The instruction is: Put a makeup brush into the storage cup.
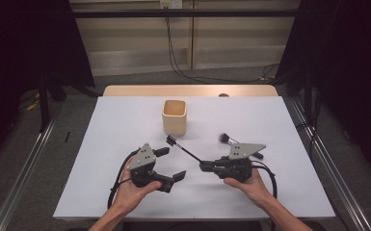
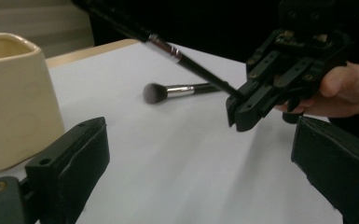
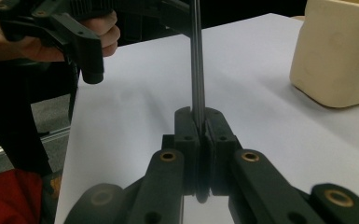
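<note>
High view
- Table (image 1: 125, 192): white top across the middle of the frame, wooden edge at its far side.
- Cup (image 1: 174, 117): cream, squarish, upright, upper centre of the table.
- Left gripper (image 1: 171, 163): lower left of centre, in the person's left hand (image 1: 130, 187); jaws stand wide apart with nothing between them.
- Right gripper (image 1: 203, 166): lower right of centre, in the right hand (image 1: 248, 185); jaws clamped on the tail of a thin black brush (image 1: 183, 148).
- Brush: slants up and left from the right gripper, its head ending just below the cup.
- Second brush (image 1: 227, 139): lies on the table right of centre, partly behind the right gripper's grey plate (image 1: 245, 150).

Left gripper view
- Own jaws: lower left and lower right corners, far apart, bare table between.
- Cup (image 2: 14, 98): left edge.
- Right gripper (image 2: 238, 114): upper right, closed on the brush (image 2: 177, 55), which runs to the upper left.
- Second brush (image 2: 168, 91): centre, flat on the table, bristles to the left.

Right gripper view
- Own jaws: bottom centre, pressed together on the brush handle (image 3: 196, 65), which rises straight to the top edge.
- Cup (image 3: 338, 51): upper right.
- Left gripper (image 3: 81, 44): upper left, in a hand.
</note>
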A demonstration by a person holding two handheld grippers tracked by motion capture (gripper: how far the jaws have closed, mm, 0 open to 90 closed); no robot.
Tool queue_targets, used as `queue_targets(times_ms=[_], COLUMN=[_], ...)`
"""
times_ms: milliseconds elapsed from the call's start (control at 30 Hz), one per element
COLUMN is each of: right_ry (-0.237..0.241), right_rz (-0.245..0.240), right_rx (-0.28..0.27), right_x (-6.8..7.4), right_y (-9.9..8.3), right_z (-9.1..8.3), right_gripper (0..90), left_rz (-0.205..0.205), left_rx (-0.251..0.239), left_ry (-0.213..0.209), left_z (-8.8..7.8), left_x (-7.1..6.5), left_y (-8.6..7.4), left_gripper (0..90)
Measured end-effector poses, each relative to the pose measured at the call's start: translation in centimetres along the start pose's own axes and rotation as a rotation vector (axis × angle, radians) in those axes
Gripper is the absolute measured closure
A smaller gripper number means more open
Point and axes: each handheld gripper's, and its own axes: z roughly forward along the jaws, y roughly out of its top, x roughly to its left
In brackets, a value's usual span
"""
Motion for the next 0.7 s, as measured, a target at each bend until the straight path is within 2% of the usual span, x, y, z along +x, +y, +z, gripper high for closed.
queue_targets(times_ms=[133,233,333,400,533,600,667,700], right_ry=[-0.008,-0.012,-0.013,-0.011,-0.011,-0.010,-0.012,-0.012], right_rz=[-0.005,-0.012,-0.010,-0.014,-0.020,-0.019,-0.022,-0.022], right_rx=[-0.006,-0.008,-0.010,-0.016,-0.017,-0.026,-0.032,-0.032], right_x=[0.0,0.0,0.0,0.1,0.2,0.3,0.3,0.3], right_y=[0.1,0.1,0.0,0.1,0.1,0.1,0.1,0.1], right_z=[0.0,-0.1,-0.2,-0.2,-0.1,-0.1,-0.1,-0.1], right_gripper=[86.2,86.2,86.2,86.2,86.2,86.2,86.2,86.2], left_rz=[-0.019,-0.007,-0.028,-0.009,-0.001,0.006,0.007,0.007], left_rx=[0.003,-0.002,-0.005,-0.004,-0.024,-0.032,-0.036,-0.036], left_ry=[-0.004,-0.006,-0.022,-0.017,0.001,-0.008,-0.006,-0.006], left_z=[0.3,0.7,1.1,1.4,1.7,1.8,1.9,1.9], left_x=[0.2,0.2,0.1,-0.2,-0.3,-0.3,-0.3,-0.3], left_y=[0.7,1.3,1.4,1.5,1.9,2.2,2.4,2.4], left_gripper=[4.3,4.1,6.0,9.8,14.7,23.1,24.9,28.6])
